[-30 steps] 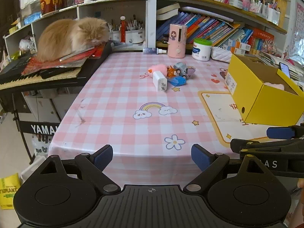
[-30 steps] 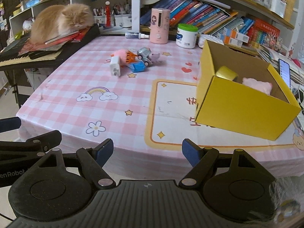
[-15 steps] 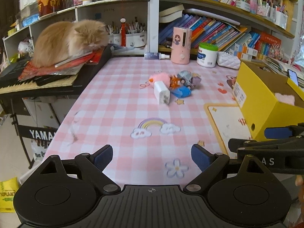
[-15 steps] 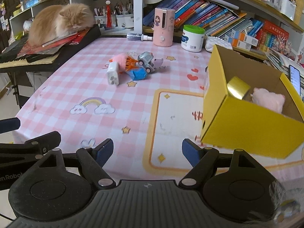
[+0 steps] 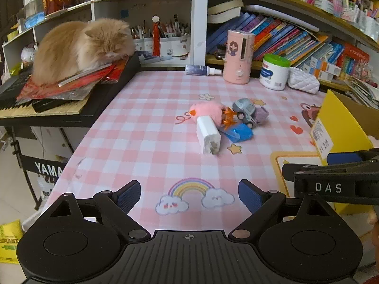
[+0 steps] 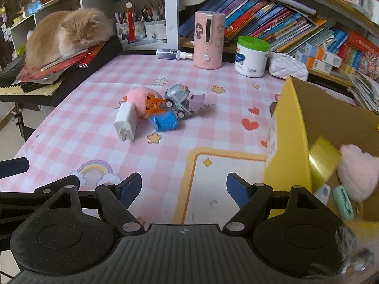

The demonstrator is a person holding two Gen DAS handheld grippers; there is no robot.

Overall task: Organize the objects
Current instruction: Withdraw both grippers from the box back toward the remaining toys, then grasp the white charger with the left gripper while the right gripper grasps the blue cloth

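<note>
Toys lie clustered ahead of both tilted-down tools, jaws spread, empty.

I count five loose things clustered on the checked table: one white charger, one pink plush, one orange toy, one grey toy car and one blue wrapped packet. One yellow box stands to the right, and inside I make out one yellow tape roll, one pink plush ball and one mint-green item. At the back I see one pink humidifier, one green-lidded tub, one spray bottle and one cat.
</note>
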